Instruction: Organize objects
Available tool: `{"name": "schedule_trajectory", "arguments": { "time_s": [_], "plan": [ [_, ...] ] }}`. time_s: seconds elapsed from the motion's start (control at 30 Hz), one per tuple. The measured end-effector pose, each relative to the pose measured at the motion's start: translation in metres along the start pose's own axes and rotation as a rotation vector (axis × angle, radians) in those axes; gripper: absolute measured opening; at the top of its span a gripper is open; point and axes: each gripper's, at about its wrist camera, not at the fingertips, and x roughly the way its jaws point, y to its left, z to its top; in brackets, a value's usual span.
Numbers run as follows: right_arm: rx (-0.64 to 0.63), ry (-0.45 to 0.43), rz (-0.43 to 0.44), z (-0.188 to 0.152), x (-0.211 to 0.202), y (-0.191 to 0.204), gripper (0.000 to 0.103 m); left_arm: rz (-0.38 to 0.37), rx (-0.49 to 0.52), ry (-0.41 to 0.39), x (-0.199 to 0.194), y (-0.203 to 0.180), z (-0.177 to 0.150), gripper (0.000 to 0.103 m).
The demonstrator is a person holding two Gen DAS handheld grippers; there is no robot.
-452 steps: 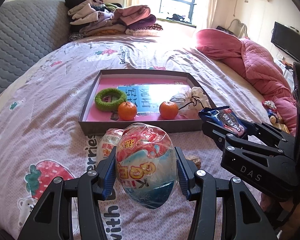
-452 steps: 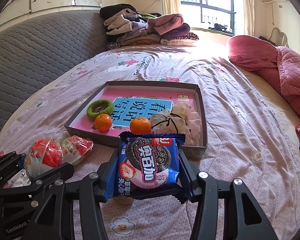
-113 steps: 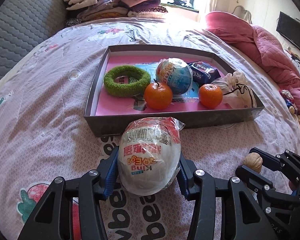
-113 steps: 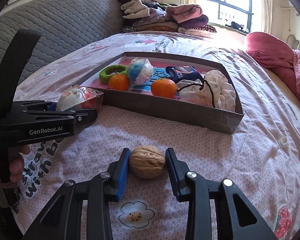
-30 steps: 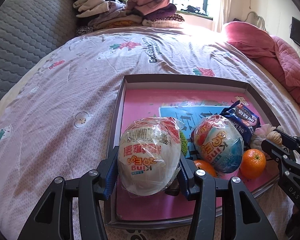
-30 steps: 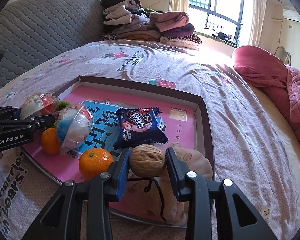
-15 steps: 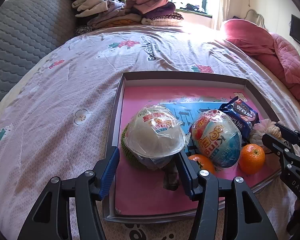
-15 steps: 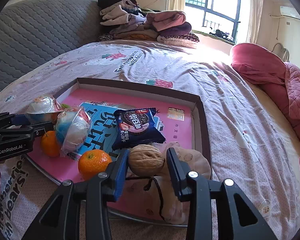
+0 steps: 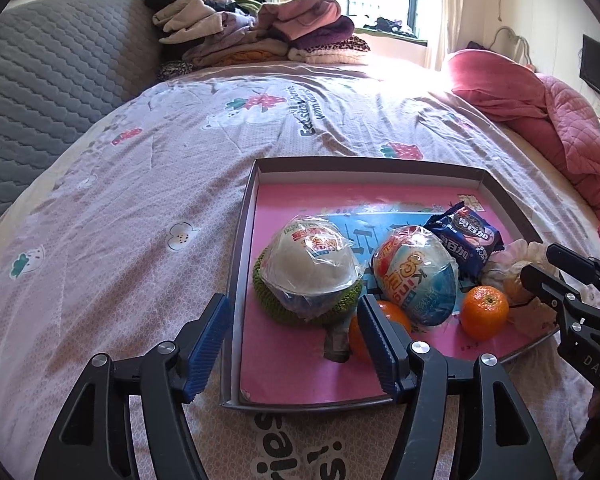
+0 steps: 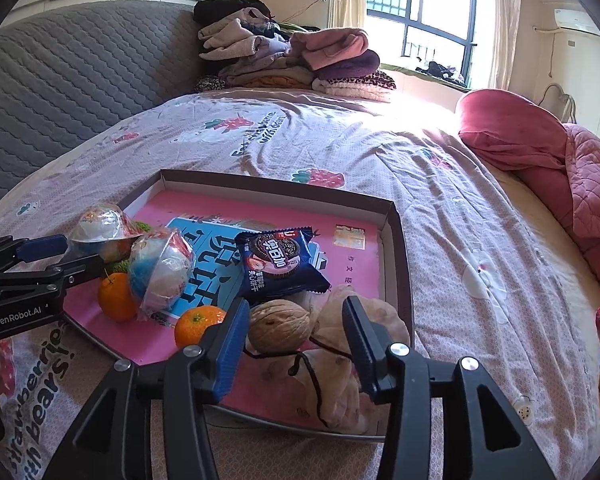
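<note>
Snacks and fruit fill the shallow tray (image 9: 244, 240) on the bed (image 9: 140, 184): the left hand-held gripper (image 9: 296, 340), whose jaws have just been opening, stands spread and clear of the wrapped egg (image 9: 312, 264), which sits on the green ring (image 9: 268, 300) in the tray's near left part. The right hand-held gripper (image 10: 296, 336) has likewise been opening, its pads apart from the walnut (image 10: 278, 330) lying between them on the drawstring pouch (image 10: 348, 364) in the tray.

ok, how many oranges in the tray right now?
2. One orange sits near the tray's front right, beside the blue-white egg. The other orange is partly hidden behind the left gripper's finger. None else visible.
</note>
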Motion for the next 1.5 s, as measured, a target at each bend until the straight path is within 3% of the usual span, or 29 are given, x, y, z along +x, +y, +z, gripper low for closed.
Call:
{"name": "schedule_trajectory", "arguments": {
  "time_s": [0.37, 1.0, 1.5],
  "plan": [
    [0.016, -0.073, 0.025, 0.007, -0.037, 0.001, 0.05, 0.015, -0.037, -0.047, -0.04, -0.002, -0.001, 0.069],
    [0.048, -0.146, 0.051, 0.005, -0.083, 0.003, 0.055, 0.055, -0.015, -0.09, -0.089, -0.017, -0.015, 0.069],
    [0.067, -0.162, 0.06, -0.019, -0.115, 0.009, 0.058, 0.047, -0.007, -0.092, -0.11, -0.024, -0.038, 0.069]
  ]
}}
